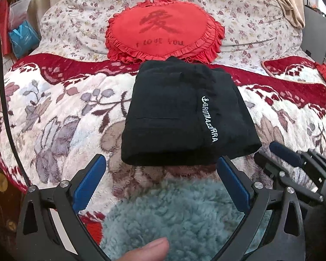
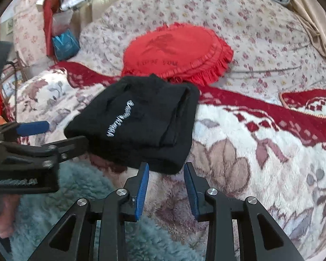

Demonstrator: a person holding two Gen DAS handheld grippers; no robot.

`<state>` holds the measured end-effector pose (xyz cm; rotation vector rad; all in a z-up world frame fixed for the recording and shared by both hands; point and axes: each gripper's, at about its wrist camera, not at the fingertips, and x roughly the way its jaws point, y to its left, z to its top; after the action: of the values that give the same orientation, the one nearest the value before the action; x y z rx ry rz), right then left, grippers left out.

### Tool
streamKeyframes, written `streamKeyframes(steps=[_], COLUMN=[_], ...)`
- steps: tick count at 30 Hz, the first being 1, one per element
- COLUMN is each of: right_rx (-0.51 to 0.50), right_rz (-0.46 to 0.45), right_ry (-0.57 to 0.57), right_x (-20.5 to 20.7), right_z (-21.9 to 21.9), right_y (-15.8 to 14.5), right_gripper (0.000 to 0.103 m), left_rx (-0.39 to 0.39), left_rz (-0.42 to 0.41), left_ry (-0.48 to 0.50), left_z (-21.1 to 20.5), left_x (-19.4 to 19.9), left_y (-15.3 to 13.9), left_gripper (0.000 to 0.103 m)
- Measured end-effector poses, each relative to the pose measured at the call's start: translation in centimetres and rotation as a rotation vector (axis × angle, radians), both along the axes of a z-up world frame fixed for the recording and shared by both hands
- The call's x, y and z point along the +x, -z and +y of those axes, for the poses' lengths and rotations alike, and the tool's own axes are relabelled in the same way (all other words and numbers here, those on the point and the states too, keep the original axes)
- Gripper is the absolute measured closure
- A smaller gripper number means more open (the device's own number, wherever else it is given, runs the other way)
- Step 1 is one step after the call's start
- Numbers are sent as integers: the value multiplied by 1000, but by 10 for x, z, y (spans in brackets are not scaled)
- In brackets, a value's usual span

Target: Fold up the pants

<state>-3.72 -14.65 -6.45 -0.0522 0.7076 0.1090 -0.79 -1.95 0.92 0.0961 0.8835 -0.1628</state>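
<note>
Left gripper [image 1: 160,163] spread wide, blue pads apart and holding nothing, tips hovering just short of the near hem of the folded pants [image 1: 184,117]. Right gripper [image 2: 166,169] parted to a narrower gap, also empty, tips just below the near right corner of the same black bundle [image 2: 141,121]. In the left wrist view, pants at the centre of the frame, folded into a compact rectangular stack, white lettering running along a seam toward 5 o'clock. Resting flat on the floral plush blanket [image 1: 60,108], far edge touching or just overlapping the frilled rim of the red heart cushion [image 1: 163,32] at 12 o'clock. Right gripper [image 1: 278,152] visible at 4 o'clock from the pants, near the right corner, blue pad pointing inward. In the right wrist view, left gripper [image 2: 60,134] at 9 o'clock, its dark lower finger reaching the left near corner of the pants; contact hard to confirm. Teal fleece throw [image 1: 173,213] under the gripper frames at 6 o'clock, lying over the blanket. Fingertip of the person's hand [image 1: 147,250] at the bottom edge. Floral sheet [image 1: 239,10] spread beyond the cushion toward 12 o'clock. Blue bag [image 1: 22,38] at 10 o'clock beside the bed.
</note>
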Motion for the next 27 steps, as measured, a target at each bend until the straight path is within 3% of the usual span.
streamKeyframes(steps=[13, 27], right_rx=[63, 59], right_rz=[-16, -13], right_ry=[26, 21], right_x=[-2, -3], right_z=[-14, -11], right_y=[-2, -1], right_gripper=[71, 71], left_rx=[-6, -10], left_rz=[10, 20], left_ry=[-6, -7], left_z=[0, 0], left_x=[0, 1], left_y=[1, 3], left_gripper=[1, 1])
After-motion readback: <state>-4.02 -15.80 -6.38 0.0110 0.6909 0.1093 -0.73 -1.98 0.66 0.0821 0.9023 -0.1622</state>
